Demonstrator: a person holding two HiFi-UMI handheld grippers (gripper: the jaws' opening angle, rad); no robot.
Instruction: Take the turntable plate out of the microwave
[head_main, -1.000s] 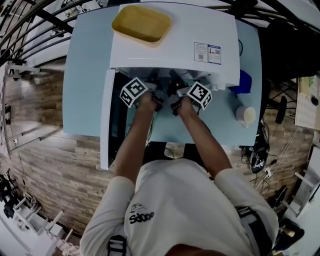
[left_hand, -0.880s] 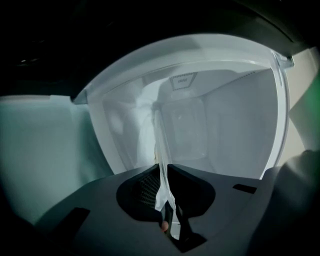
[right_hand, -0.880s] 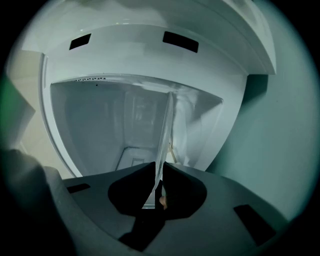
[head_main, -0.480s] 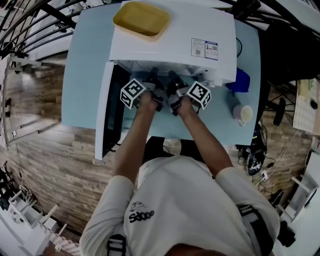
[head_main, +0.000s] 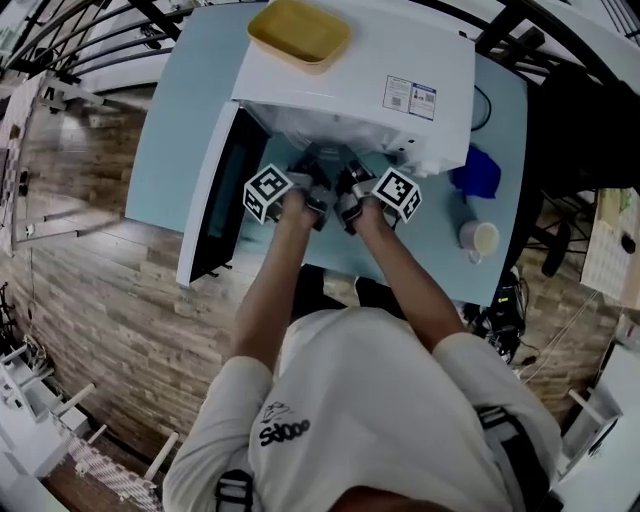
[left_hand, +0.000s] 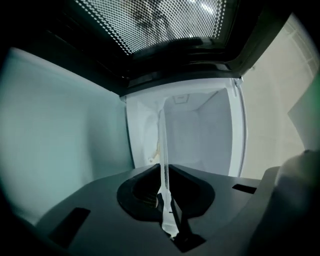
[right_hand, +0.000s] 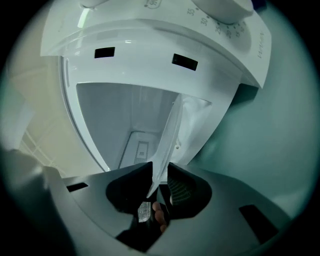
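Left gripper (left_hand: 163, 167): jaws have just been closing and are clamped on the rim of the turntable plate (left_hand: 162, 135). The pads sit tight on both faces of the glass.

Right gripper (right_hand: 160, 166): jaws have just been easing apart a little, yet the same rim stands between them and fills the gap, so this side grips it too.

Plate: clear glass, thin, colourless, with a slightly thicker rolled rim. Both gripper views see it edge-on, as one pale strip running from the jaws toward the white cavity (left_hand: 200, 135). It hangs between my two grippers at the mouth of the microwave (head_main: 350, 70). How much of it is past the threshold I cannot tell.

Left gripper view only: the perforated mesh of the open door (left_hand: 165, 20), dark-framed, above the cavity in that rolled picture.

Right gripper view only: the control panel with its numbered dial (right_hand: 220, 7), and two dark latch slots in the front frame.

Head view only: the wider layout — both marker cubes side by side at the opening, the door swung out to the left, and a yellow tray (head_main: 300, 28) on the microwave's top. A pale cup (head_main: 479, 238) stands on the light blue table (head_main: 190, 110) to the right. The glass itself barely shows there, behind my hands.
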